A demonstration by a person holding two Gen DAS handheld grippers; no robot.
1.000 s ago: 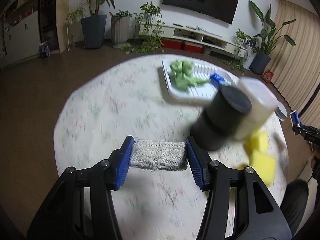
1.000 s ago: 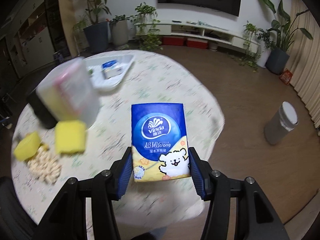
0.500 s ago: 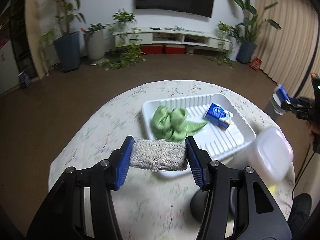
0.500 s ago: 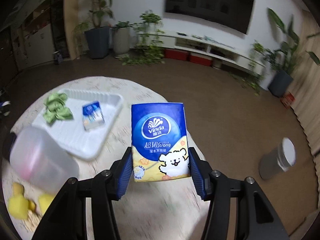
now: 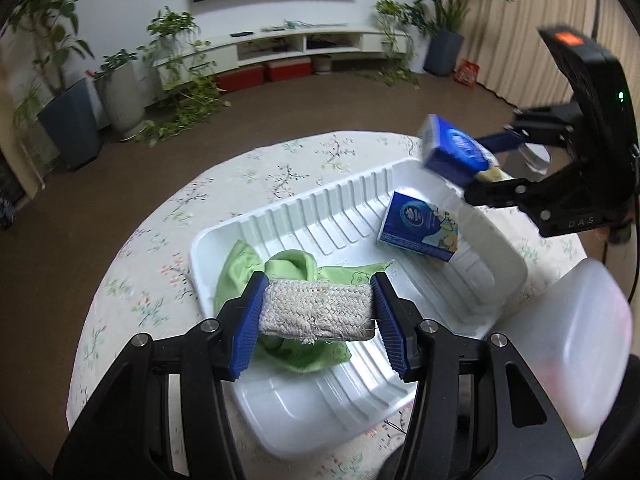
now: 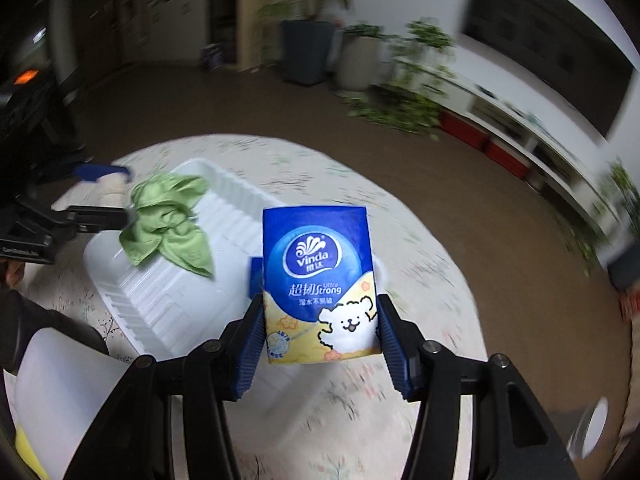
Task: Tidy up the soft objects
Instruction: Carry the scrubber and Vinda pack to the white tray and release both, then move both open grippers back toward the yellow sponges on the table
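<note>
Woven rope pad (image 5: 316, 309), rough, rectangular, long axis crosswise, clamped in left gripper (image 5: 318, 316) above ribbed white tray (image 5: 496, 248). Glossy Vinda tissue pack (image 6: 319, 284), upright, pinched by right gripper (image 6: 320, 332) over tray's edge.

I see a round worktop (image 5: 168, 216) in floral cloth carrying a white ribbed tray (image 5: 496, 248) at centre; a translucent plastic container (image 5: 576, 360) sits at four o'clock beside it.

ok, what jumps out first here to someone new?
The blue Vinda tissue pack clamped upright in the right tool, over the table by the white tray. Then the woven pad gripped in the left tool, above the green cloth in that tray.
</note>
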